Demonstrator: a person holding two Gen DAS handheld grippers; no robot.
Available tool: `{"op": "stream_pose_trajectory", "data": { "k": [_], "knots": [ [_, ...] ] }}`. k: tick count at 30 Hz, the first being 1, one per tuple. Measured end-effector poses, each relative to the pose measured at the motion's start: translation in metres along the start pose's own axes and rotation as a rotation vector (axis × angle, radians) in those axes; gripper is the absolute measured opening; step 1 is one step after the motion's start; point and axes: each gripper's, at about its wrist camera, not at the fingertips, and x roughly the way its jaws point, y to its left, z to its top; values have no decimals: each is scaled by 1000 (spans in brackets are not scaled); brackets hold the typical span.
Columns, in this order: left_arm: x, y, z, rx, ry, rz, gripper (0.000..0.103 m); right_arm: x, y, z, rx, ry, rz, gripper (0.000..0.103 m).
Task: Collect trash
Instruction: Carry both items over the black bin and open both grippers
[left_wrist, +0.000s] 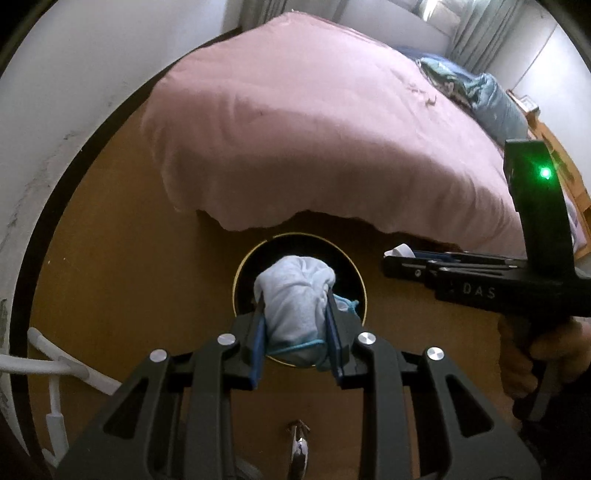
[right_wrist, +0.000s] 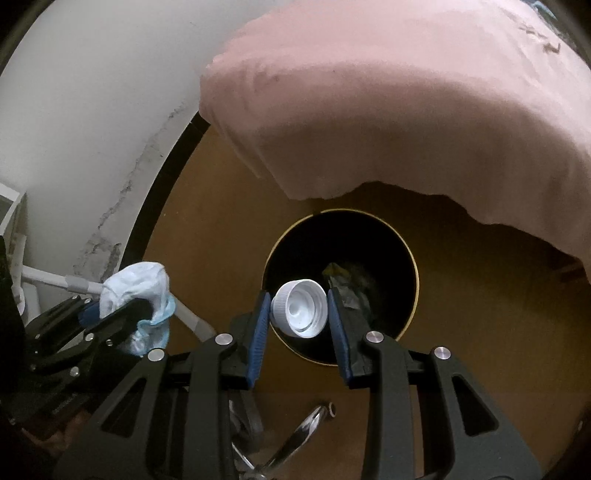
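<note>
Soft blue cloth, maybe a crumpled face mask (left_wrist: 295, 295), looked very light and squashy, so it would bend and slip if pinched at an edge. The left gripper (left_wrist: 295, 325) had it squeezed in the middle, with both blue pads pressed into the bunched part, and that seemed the best place to hold it. It was pale blue and wrinkled, with a brighter blue string along the near edge. It hung just above the bin (left_wrist: 354, 280), near the bin's near rim.

The cap (right_wrist: 300, 308) was hard white plastic, round, with little ridges around the side. It looked light and stiff, and smooth enough to pop out if held loosely. The right gripper (right_wrist: 299, 314) was clamped on its two sides, with the open hollow side facing the camera. It was over the near part of the bin, which was black with a thin gold rim and had some trash inside. The bin stood on the brown floor (right_wrist: 221, 229), just near a pink bed (left_wrist: 314, 129)
</note>
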Motion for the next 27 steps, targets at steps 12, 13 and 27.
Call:
{"op": "stream_pose_trajectory", "data": {
  "k": [12,13,27],
  "knots": [
    [30,-23,31,0,47,-18,28,-10,-23,6,56,-29,35,53],
    [32,-24,33,2,50,-21,28,-12,-25,6,64,-36,37,53],
    [13,-50,52,57,7,-36,65,-65,-21,12,72,-141,46,57]
  ]
}}
